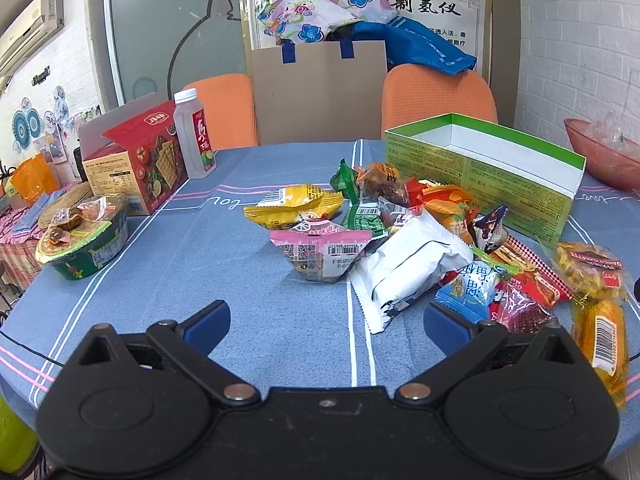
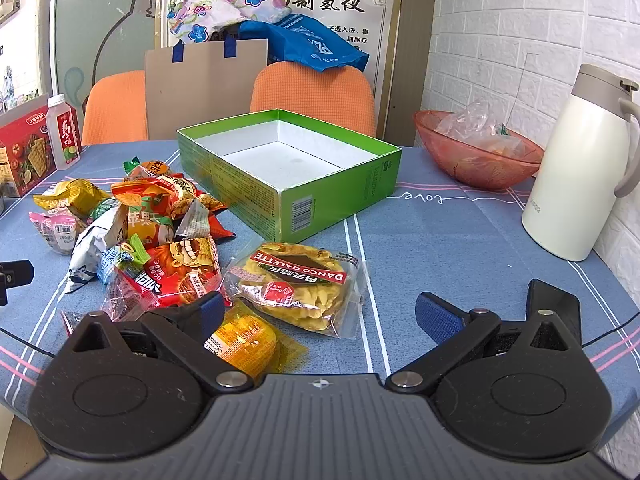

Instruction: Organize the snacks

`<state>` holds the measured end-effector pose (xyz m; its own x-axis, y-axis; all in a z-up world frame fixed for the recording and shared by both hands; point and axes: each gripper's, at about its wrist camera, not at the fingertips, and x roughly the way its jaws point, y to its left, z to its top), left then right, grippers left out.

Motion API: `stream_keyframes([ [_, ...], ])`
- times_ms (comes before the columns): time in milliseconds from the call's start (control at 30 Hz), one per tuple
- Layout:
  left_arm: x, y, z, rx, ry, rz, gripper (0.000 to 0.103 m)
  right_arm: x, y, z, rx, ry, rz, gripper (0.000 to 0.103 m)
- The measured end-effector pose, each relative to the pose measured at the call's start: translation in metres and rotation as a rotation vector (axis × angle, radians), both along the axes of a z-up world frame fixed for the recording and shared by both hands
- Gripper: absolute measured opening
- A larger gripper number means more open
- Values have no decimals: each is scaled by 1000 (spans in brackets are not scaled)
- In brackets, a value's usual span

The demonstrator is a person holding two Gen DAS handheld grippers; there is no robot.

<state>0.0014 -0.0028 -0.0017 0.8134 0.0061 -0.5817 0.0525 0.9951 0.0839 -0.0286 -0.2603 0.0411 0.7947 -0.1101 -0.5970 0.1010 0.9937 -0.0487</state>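
Both claws empty w/ jaws spread wide: left gripper [image 1: 327, 322] hovers over bare tablecloth [image 1: 200, 280] just short of the snack pile [image 1: 400, 232]; right gripper [image 2: 320, 312] sits at the pile's near edge.

Green box [image 2: 340, 196] open, nothing inside, standing just behind the pile. No snack boxed yet.

Handling, judged:
- All pkts light, crinkly film, likely slippery; pinch at sealed end or across the body, not the flat face
- Galette pack [image 2: 298, 280] nearest right claw: contents look brittle, so gentle squeeze, take by the clear film edge
- Yellow pack [image 2: 244, 340] touching right claw's left finger, partly hidden under it
- White pouch [image 1: 404, 272] puffy, soft, closest to left claw; grip mid-body

Risk: overlapped pkts may drag neighbours along
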Motion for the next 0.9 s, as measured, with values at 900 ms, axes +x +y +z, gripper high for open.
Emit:
stream_keyframes([
  [900, 5, -1, 1, 5, 0, -12, 103, 8, 5, -1, -7, 11, 10, 103],
])
